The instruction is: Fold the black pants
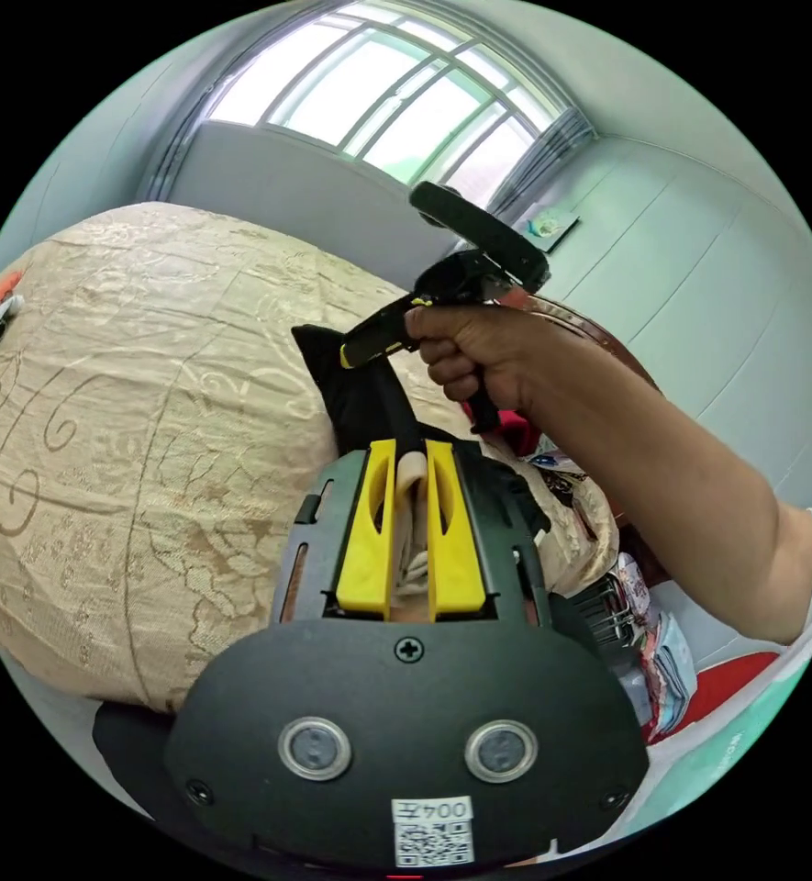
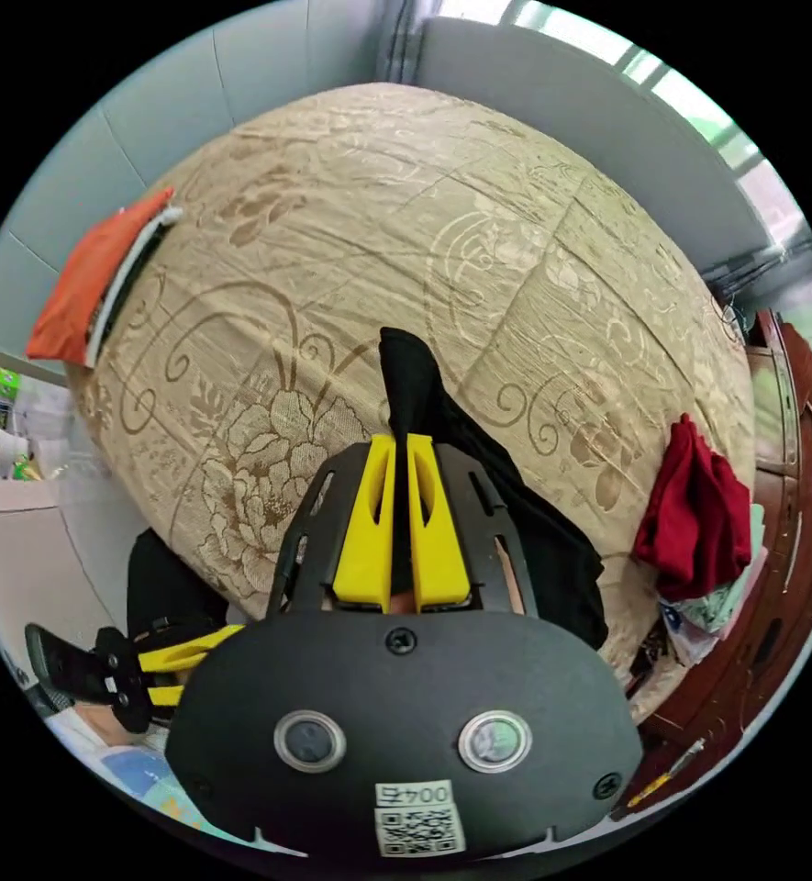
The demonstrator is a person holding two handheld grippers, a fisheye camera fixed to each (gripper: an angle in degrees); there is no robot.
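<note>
The black pants (image 1: 369,404) hang bunched above a bed, stretched between both grippers. My left gripper (image 1: 410,447) has its yellow jaws close together, with a strip of the black cloth pinched at their tips. A hand holds my right gripper (image 1: 360,349) just beyond it, clamped on the far end of that strip. In the right gripper view my right gripper (image 2: 401,440) is shut on the black pants (image 2: 516,523), which stick up past the jaw tips and drape down to the right. My left gripper (image 2: 194,656) shows at the lower left beside more black cloth.
A beige flower-patterned bedspread (image 2: 406,229) covers the bed beneath. An orange and white cushion (image 2: 94,275) lies at its far left corner. A dark red garment (image 2: 690,514) and other cloths are piled at the right edge, by wooden furniture (image 2: 791,477). A window (image 1: 387,83) is behind.
</note>
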